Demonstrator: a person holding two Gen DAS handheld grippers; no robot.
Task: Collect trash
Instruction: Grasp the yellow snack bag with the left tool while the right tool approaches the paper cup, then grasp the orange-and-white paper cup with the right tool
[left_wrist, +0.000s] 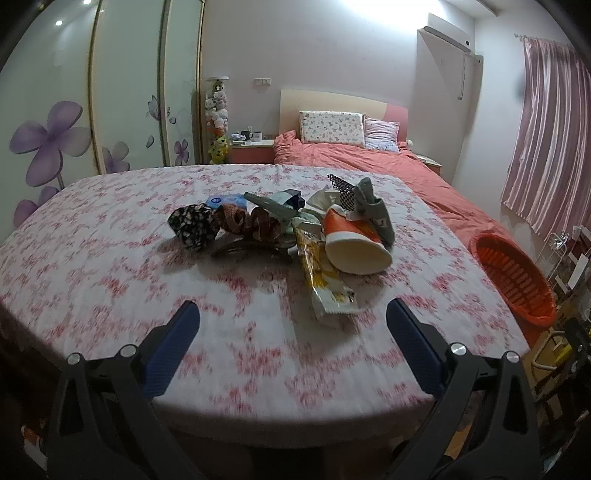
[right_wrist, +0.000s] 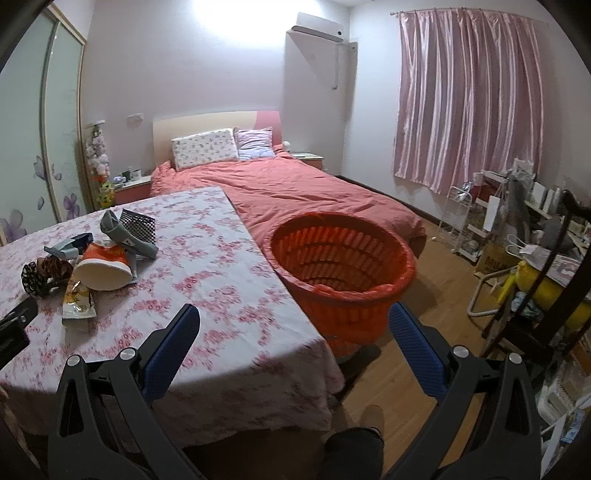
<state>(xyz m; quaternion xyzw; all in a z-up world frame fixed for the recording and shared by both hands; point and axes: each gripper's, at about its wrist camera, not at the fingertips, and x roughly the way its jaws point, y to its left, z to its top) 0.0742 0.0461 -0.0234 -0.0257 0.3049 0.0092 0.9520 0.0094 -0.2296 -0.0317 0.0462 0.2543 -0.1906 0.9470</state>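
A heap of things lies on the table with the pink flowered cloth (left_wrist: 110, 258): an orange and white paper cup (left_wrist: 354, 243) on its side, a yellow snack wrapper (left_wrist: 325, 284), a grey shoe (left_wrist: 373, 210), a brown scrunchie (left_wrist: 251, 221), a black flowered scrunchie (left_wrist: 192, 225) and a grey clip (left_wrist: 269, 206). My left gripper (left_wrist: 291, 321) is open and empty, above the table short of the wrapper. My right gripper (right_wrist: 293, 325) is open and empty over the table's right corner, beside the orange basket (right_wrist: 343, 273). The cup (right_wrist: 103, 269) and wrapper (right_wrist: 77, 302) show at the left of the right wrist view.
The orange basket (left_wrist: 513, 280) stands off the table's right edge. A bed with a red cover (right_wrist: 295, 192) is behind the table. A wardrobe (left_wrist: 74, 110) is at the left. Cluttered racks and a chair (right_wrist: 517, 258) stand at the right on the wood floor.
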